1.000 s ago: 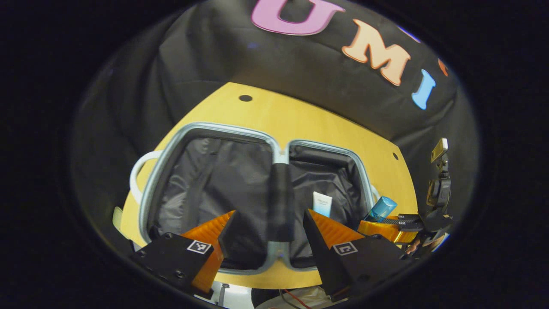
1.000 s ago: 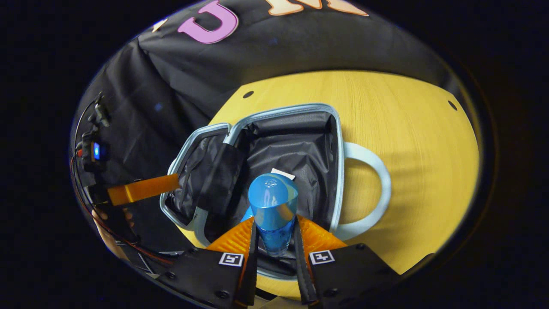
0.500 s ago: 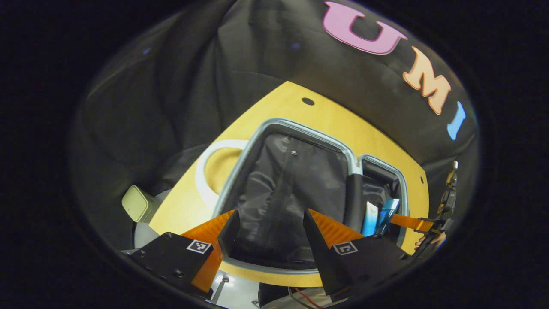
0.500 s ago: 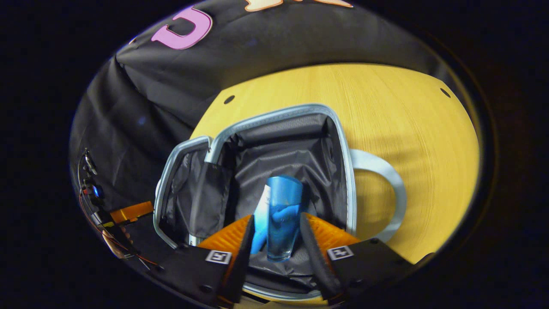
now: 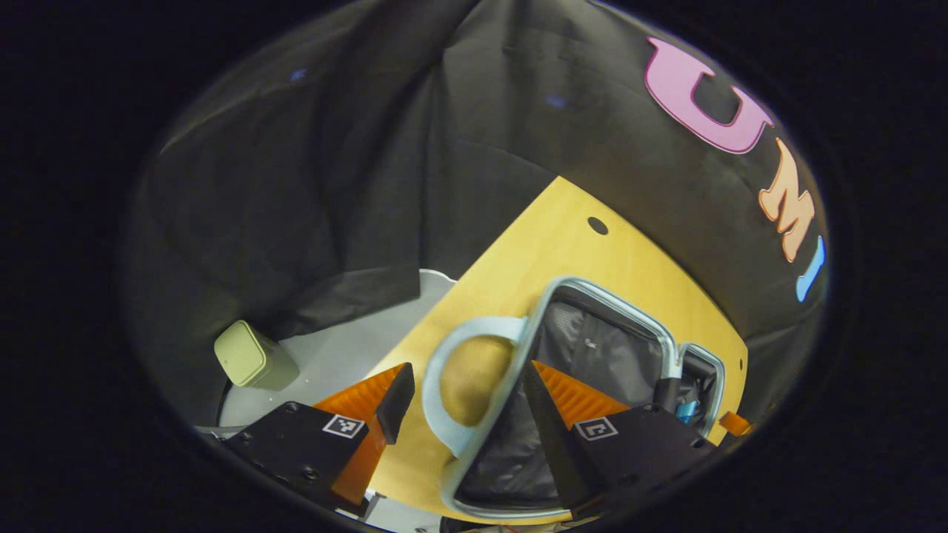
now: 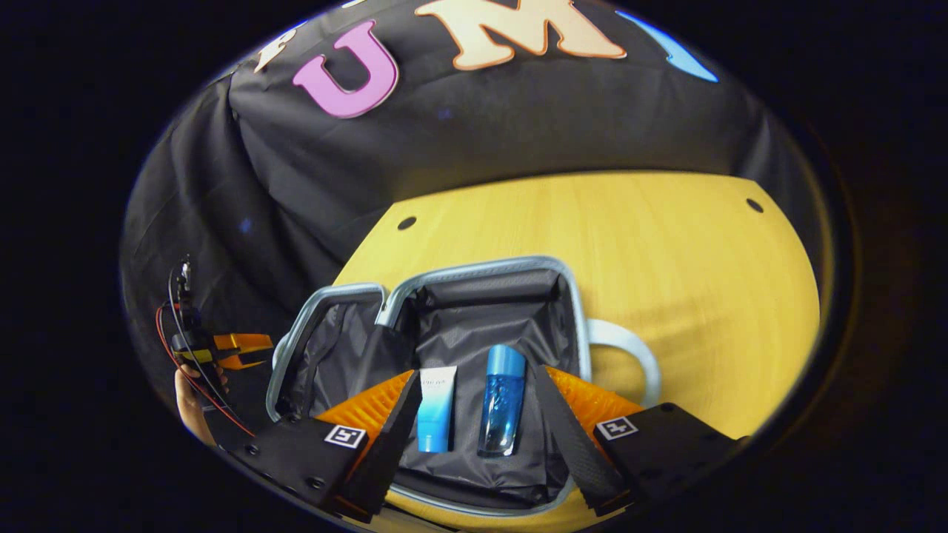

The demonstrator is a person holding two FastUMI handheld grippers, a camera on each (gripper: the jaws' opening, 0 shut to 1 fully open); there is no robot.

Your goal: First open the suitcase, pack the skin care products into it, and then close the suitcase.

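The open suitcase (image 6: 485, 268) lies flat on the round wooden table (image 6: 607, 222), its dark lining showing. In its right half a white-and-blue tube (image 6: 437, 407) and a blue bottle (image 6: 502, 400) lie side by side. Just in front of them, my right gripper (image 6: 481, 437) stands open with nothing held. My left gripper (image 5: 466, 403) is open at the suitcase's left end (image 5: 615, 296), and the pale handle loop (image 5: 444, 363) shows between its fingers. The left gripper (image 6: 241, 349) also appears far left in the right gripper view, held by a hand (image 6: 189, 385).
A pale green box (image 5: 248, 357) sits on a white surface left of the table. A second handle loop (image 6: 629, 352) sticks out on the suitcase's right side. Bare tabletop stretches behind and to the right of the case. Black cloth walls close the back.
My right gripper opened and let go of the blue bottle, which now lies beside the tube, and drew back. My left gripper swung left to the suitcase's handle end.
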